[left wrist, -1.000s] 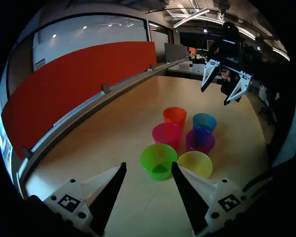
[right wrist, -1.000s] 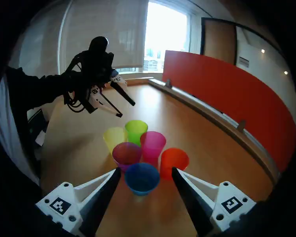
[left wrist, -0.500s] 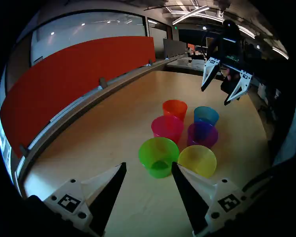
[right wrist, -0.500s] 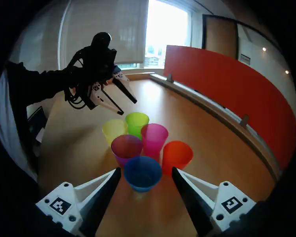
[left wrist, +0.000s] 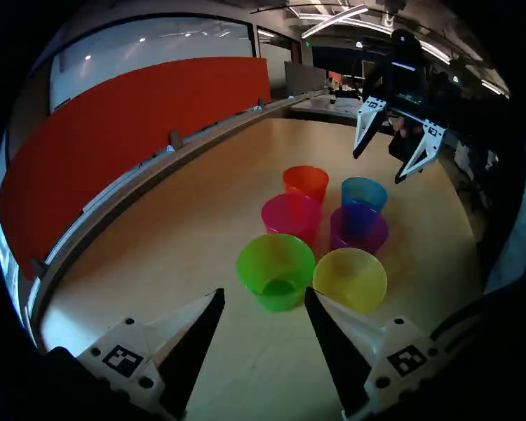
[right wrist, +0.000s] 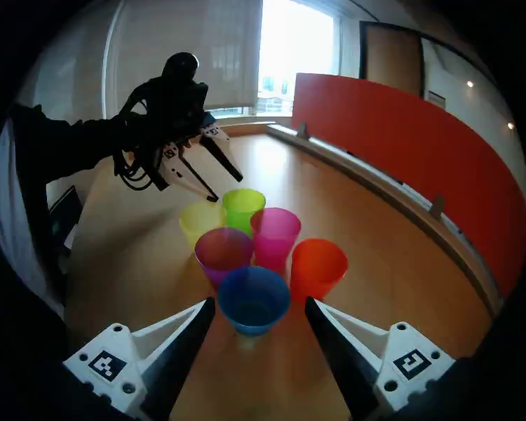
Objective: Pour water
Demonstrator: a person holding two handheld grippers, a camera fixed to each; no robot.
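Surface: light wood tabletop [left wrist: 193, 231], matte and glare-lit near the window. A red partition panel [left wrist: 123, 126] runs along the far edge on a grey rail. Room: an office with a bright window [right wrist: 291, 56], a roller blind [right wrist: 186, 56] and ceiling strip lights [left wrist: 326, 10].

Six plastic cups stand upright in a tight triangle mid-table: green cup [left wrist: 275, 270], yellow cup [left wrist: 350, 279], pink cup [left wrist: 292, 216], purple cup [left wrist: 359, 230], orange cup [left wrist: 306, 184], blue cup [left wrist: 364, 195]. There is a darker patch at the bottom of the green cup; can't tell if it's water.

Left gripper [left wrist: 263, 290]: fingers spread wide, gripping nothing, with the green cup just ahead of the tips. In the right gripper view it hangs above the yellow/green end, held by a dark sleeve [right wrist: 59, 151].

Right gripper [right wrist: 258, 300]: also spread wide and holding nothing, with the blue cup just ahead between the tips.

Markings: a square black-and-white coded tag [left wrist: 120, 358] on each finger base. A small white wall plate [right wrist: 435, 100] is too small to read.
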